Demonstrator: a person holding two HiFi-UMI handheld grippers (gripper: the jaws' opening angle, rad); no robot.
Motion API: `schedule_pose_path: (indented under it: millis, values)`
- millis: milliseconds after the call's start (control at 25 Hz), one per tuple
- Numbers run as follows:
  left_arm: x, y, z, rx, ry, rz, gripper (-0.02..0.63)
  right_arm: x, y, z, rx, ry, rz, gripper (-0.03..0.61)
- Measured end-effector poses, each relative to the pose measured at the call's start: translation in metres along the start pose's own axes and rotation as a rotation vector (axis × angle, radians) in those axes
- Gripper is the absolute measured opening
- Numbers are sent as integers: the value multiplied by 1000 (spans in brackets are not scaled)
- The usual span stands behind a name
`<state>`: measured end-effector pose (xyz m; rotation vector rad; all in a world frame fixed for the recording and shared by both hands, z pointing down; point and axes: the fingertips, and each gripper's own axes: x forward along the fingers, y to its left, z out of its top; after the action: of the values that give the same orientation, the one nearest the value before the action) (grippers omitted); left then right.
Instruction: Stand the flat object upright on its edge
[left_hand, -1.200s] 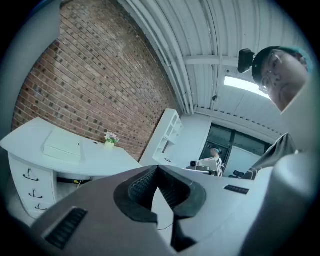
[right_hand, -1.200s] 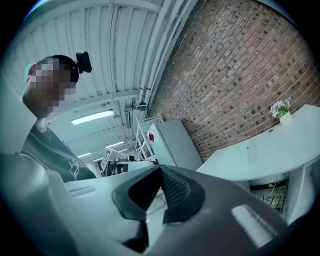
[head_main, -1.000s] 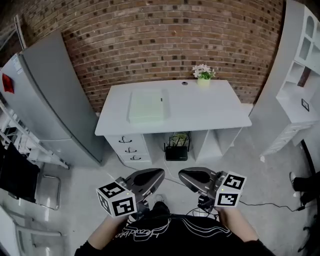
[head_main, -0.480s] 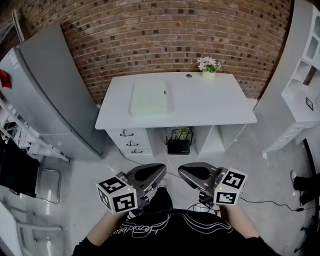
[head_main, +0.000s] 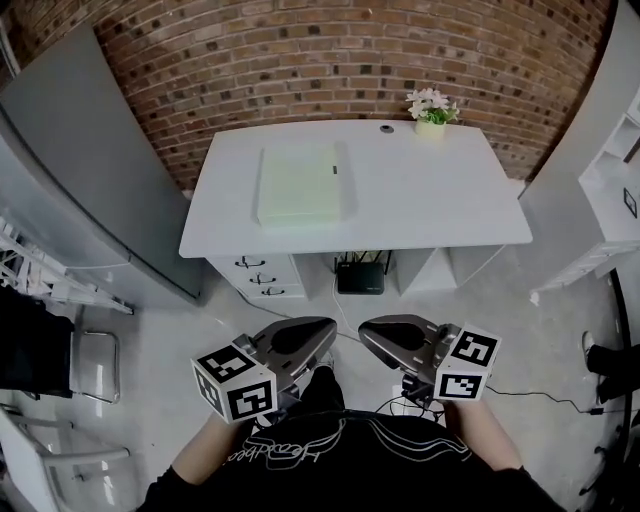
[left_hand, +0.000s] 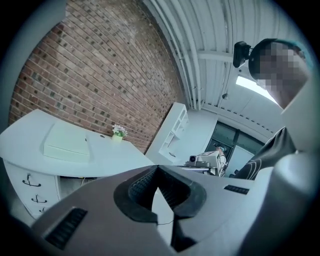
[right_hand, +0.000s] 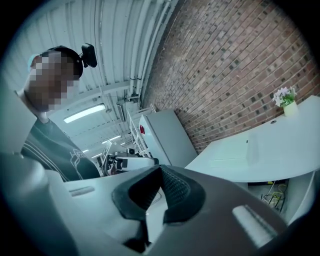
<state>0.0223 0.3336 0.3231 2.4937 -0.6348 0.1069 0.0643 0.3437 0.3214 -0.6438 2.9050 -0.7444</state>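
A flat pale-green book-like object (head_main: 300, 185) lies flat on the left half of a white desk (head_main: 430, 210); it also shows as a pale slab (left_hand: 66, 144) in the left gripper view and, faintly, as a flat slab (right_hand: 235, 155) in the right gripper view. My left gripper (head_main: 325, 327) and right gripper (head_main: 365, 330) are held low, close to the person's body, well short of the desk. Both point inward with their tips near each other. Each has its jaws shut with nothing between them.
A small pot of white flowers (head_main: 432, 108) stands at the desk's back right. Drawers (head_main: 256, 279) and a black router (head_main: 360, 277) sit under the desk. A grey cabinet (head_main: 80, 170) stands left, white shelving (head_main: 610, 170) right, a chair (head_main: 60, 360) near left. Brick wall behind.
The view has shifted closer to the desk, which now sits lower and larger in the frame. Both grippers stay shut in the same pose near the body.
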Motion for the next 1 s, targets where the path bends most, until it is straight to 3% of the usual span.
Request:
schedule_pose_path:
  millis: [320,640,1000]
  values:
    - [33,101,37,-85,30,-15,2,56,-89,26,70,-1,-55,5]
    - [43,176,73,-129,42,-39,2,103,-146,46,120,20,-92,5]
    - [48,229,96,-157,43,-55,3,116,-203,72,163,-62,-246,6]
